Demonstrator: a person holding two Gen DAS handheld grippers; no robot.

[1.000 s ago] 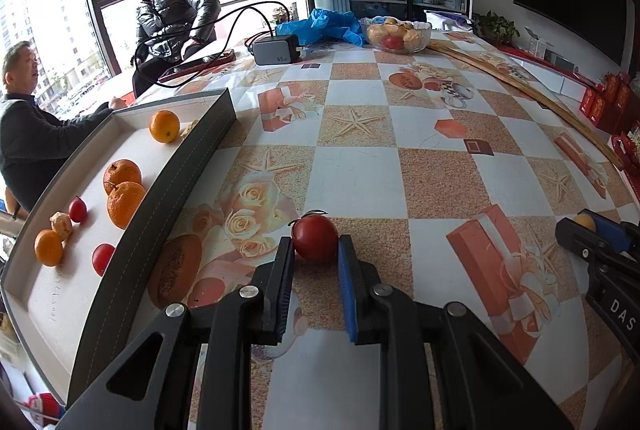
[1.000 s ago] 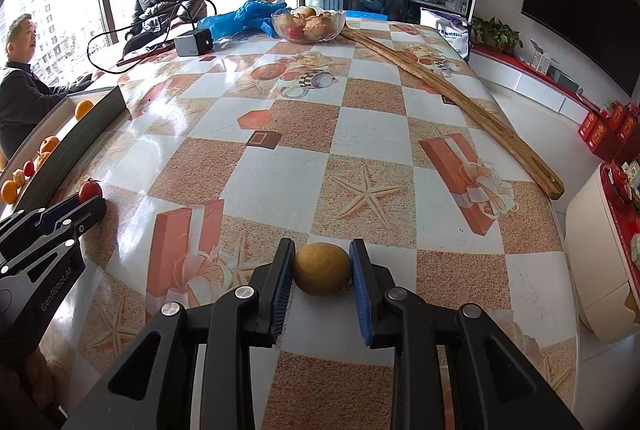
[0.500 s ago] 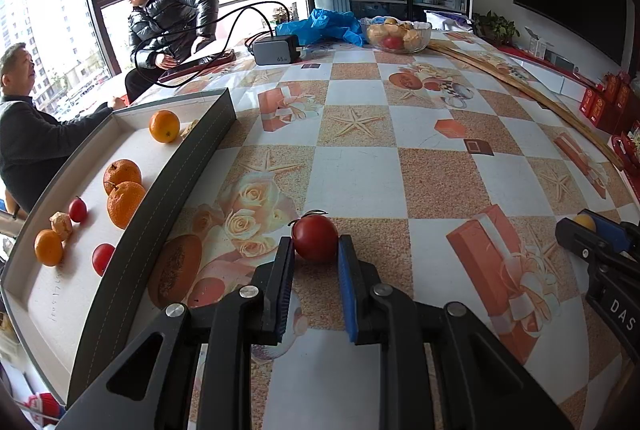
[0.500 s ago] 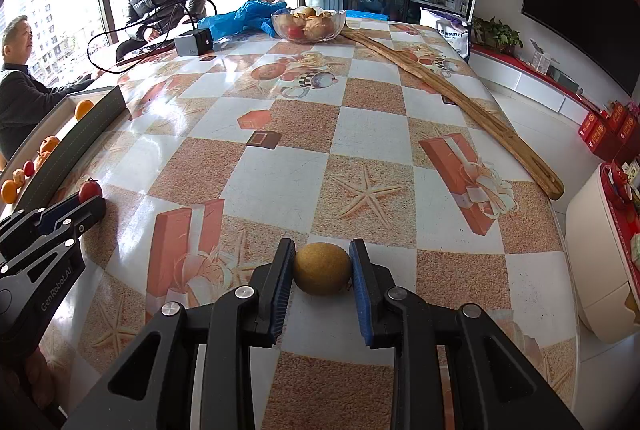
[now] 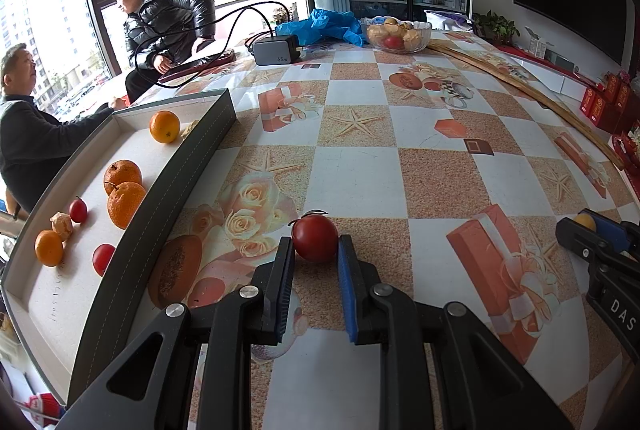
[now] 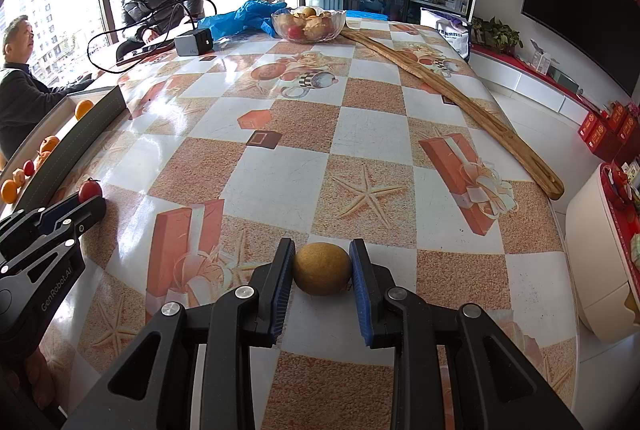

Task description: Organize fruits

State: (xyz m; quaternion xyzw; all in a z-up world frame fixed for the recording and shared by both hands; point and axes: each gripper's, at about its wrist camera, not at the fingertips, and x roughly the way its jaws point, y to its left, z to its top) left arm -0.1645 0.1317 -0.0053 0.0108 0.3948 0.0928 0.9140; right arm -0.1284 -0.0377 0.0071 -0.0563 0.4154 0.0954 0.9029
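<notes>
Both hand-held grippers closed on fruit, low over the patterned counter (image 5: 400,169).

Left hand-held gripper (image 5: 316,258): blue pads pressed on either side of a red tomato (image 5: 315,238), which sits at its fingertips against the counter. To its left, just beside it, a long grey tray (image 5: 160,230) holding oranges (image 5: 125,203) and small red fruits (image 5: 103,258). Far ahead, a glass bowl (image 5: 399,35) of mixed fruit, a grey charger (image 5: 276,49) and a blue bag (image 5: 324,25). Right hand-held gripper (image 6: 322,270): clamped on a round yellow-brown fruit (image 6: 322,269), likewise at the counter. Ahead and to its right, a long wooden board (image 6: 460,97). Two seated persons beyond the tray.
</notes>
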